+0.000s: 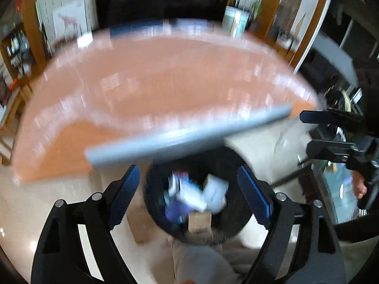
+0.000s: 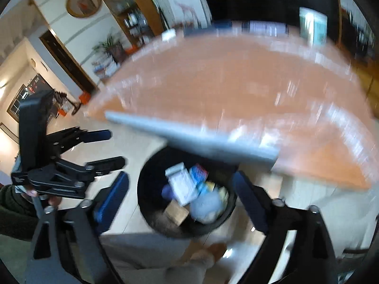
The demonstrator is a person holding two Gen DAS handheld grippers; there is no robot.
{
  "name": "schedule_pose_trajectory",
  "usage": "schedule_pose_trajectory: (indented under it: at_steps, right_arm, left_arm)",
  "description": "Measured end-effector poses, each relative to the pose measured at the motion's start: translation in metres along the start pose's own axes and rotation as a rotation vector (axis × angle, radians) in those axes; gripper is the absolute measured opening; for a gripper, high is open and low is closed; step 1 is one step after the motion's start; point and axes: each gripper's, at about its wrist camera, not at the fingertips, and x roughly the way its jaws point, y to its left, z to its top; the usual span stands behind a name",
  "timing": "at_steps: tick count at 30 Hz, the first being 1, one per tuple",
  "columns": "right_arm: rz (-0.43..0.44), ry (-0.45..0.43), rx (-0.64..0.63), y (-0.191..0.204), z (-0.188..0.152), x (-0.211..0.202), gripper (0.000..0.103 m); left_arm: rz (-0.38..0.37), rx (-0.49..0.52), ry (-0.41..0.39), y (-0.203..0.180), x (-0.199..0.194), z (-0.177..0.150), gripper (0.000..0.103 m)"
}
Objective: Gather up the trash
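Note:
A black round trash bin [image 1: 154, 203] [image 2: 145, 189] stands on the pale floor just under the table's near edge. Inside lies trash [image 1: 194, 194] [image 2: 182, 187]: white packets, a blue wrapper and a brown cardboard piece. My left gripper [image 1: 189, 172] hangs above the bin's mouth, open, with nothing between its blue pads [image 1: 128, 189]. My right gripper [image 2: 181, 179] hangs open over the same bin, also holding nothing. Each gripper shows in the other's view, the right gripper [image 1: 308, 131] at the right edge and the left gripper [image 2: 113, 148] at the left. Both views are motion-blurred.
A glossy orange-brown table [image 1: 165, 75] [image 2: 236, 75] fills the upper half, with a grey bar [image 1: 189, 137] [image 2: 189, 137] along its near edge above the bin. A person's legs in light trousers [image 1: 201, 260] [image 2: 142, 250] stand behind the bin. Shelves and cabinets line the far walls.

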Motion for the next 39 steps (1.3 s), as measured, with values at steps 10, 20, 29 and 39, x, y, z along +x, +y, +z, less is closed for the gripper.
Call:
schedule_pose_trajectory:
  at_steps: [10,20,29,39]
  right_arm:
    - [-0.359,-0.086,0.101,-0.103,0.092,0.045,0.099]
    - [-0.472,-0.034,0.225,-0.195,0.142,0.103,0.099]
    - [-0.521,-0.019,0.214,-0.217,0.166,0.126,0.099]
    - [-0.522,-0.017,0.213,-0.216,0.170,0.129,0.099]
  left_arm:
    - [0.205,-0.222,-0.110,0.115,0.042,0.105,0.101]
    - [0.310,-0.245,-0.032,0.184,0.125,0.153,0.101]
    - [0.297,-0.266,-0.014,0.211,0.155,0.172,0.101]
    - [0.298,-0.240,0.005,0.209,0.165,0.172,0.101]
